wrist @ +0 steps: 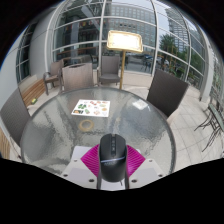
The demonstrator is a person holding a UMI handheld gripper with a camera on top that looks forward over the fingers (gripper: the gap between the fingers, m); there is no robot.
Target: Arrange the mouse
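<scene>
Gripper (112,165) clamped on dark oval computer mouse (112,158) btwn jaws; carry step. Next: lower onto round glass table (60,125), release.

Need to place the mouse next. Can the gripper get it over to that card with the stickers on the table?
Probably yes. The black mouse sits between the gripper fingers, and the glass table between it and the sticker card looks bare.

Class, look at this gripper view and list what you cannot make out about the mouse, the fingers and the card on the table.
- Black computer mouse: its near end is cut off by the view's lower edge.
- Hand-held gripper: the mouse covers most of the magenta pads, so whether they press it cannot be told.
- White printed card on the round glass table: markings too small to read.
</scene>
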